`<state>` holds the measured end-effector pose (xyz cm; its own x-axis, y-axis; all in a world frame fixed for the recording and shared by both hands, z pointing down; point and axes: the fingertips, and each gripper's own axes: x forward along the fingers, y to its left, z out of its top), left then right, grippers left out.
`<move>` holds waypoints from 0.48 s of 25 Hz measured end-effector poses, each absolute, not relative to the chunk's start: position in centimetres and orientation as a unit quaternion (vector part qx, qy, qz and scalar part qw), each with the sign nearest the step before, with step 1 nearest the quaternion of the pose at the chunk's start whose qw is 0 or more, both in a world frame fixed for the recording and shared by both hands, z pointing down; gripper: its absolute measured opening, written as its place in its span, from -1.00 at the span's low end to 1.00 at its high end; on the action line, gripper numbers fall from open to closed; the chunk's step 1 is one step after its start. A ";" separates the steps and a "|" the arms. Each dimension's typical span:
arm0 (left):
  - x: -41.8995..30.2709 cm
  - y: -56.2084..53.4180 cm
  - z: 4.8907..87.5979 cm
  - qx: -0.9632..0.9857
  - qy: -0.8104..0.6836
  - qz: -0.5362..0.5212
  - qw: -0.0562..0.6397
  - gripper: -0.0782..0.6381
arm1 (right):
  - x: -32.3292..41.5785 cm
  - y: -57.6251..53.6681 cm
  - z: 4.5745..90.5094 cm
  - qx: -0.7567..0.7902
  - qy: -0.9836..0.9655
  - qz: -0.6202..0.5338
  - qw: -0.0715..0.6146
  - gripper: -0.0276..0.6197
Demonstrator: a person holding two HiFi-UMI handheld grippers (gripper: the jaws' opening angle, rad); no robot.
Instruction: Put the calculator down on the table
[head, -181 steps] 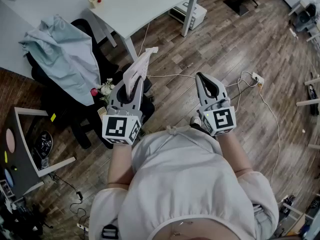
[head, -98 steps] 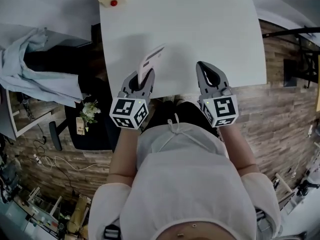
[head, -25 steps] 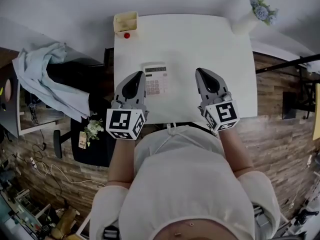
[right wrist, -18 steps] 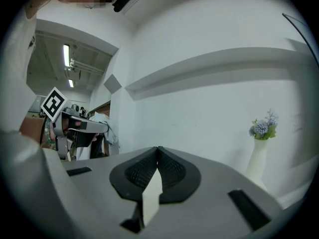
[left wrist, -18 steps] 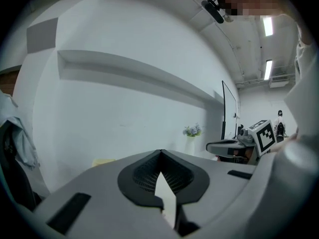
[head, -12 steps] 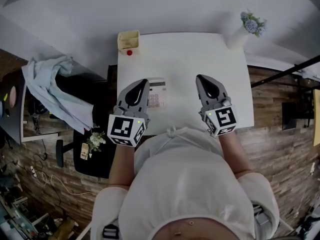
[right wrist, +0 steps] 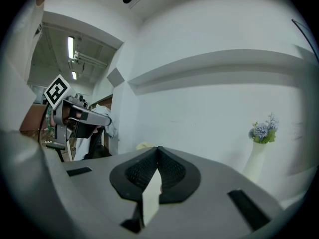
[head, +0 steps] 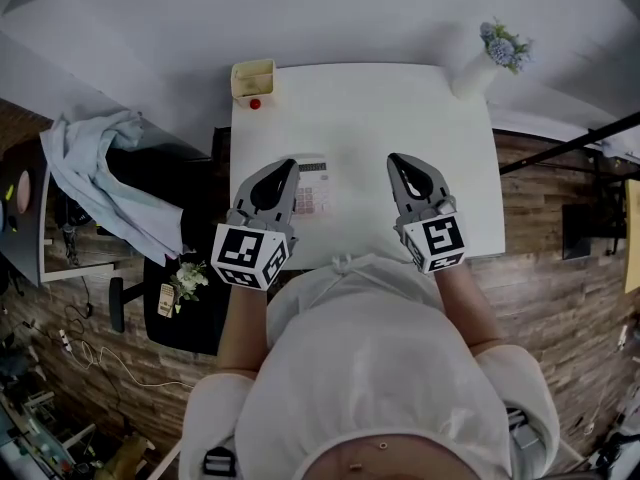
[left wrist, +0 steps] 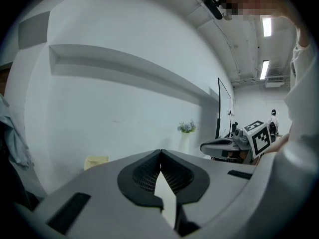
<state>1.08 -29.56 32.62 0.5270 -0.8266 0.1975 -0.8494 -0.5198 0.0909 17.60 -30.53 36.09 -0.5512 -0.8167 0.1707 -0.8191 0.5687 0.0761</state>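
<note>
The white calculator [head: 315,194] lies flat on the white table [head: 380,118], keys up, near the front left. My left gripper [head: 289,165] hovers over the calculator's left edge and hides part of it. In the left gripper view its jaws [left wrist: 160,153] meet at the tips with nothing between them. My right gripper [head: 396,160] is above the table to the right of the calculator, apart from it. Its jaws [right wrist: 158,149] are likewise closed and empty.
A yellow box [head: 253,79] with a small red thing [head: 256,104] beside it stands at the table's back left corner. A white vase of flowers [head: 480,58] is at the back right. A dark chair draped with pale cloth [head: 100,178] stands left of the table.
Seconds ago my left gripper carried the calculator to the table. In the last second the calculator lies free, and my left gripper has lifted slightly, now over its left edge.
</note>
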 end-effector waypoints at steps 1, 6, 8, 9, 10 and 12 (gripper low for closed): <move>1.2 -29.6 32.8 0.869 -0.481 0.065 0.090 -0.73 | 17.7 -30.6 36.2 0.465 -0.880 0.006 0.094 -0.91; 1.5 -29.4 32.6 0.872 -0.478 0.061 0.085 -0.73 | 17.9 -30.5 35.9 0.464 -0.882 0.008 0.084 -0.91; 1.5 -29.3 32.6 0.871 -0.480 0.057 0.087 -0.73 | 17.8 -30.4 35.9 0.461 -0.883 0.006 0.084 -0.91; 1.4 -29.3 32.6 0.870 -0.481 0.055 0.090 -0.73 | 17.8 -30.4 35.9 0.460 -0.884 0.005 0.085 -0.91; 1.4 -29.3 32.7 0.870 -0.482 0.054 0.093 -0.73 | 17.7 -30.3 35.9 0.459 -0.884 0.004 0.086 -0.91; 1.4 -29.4 33.0 0.869 -0.483 0.055 0.096 -0.73 | 17.6 -30.2 36.0 0.456 -0.886 0.002 0.086 -0.91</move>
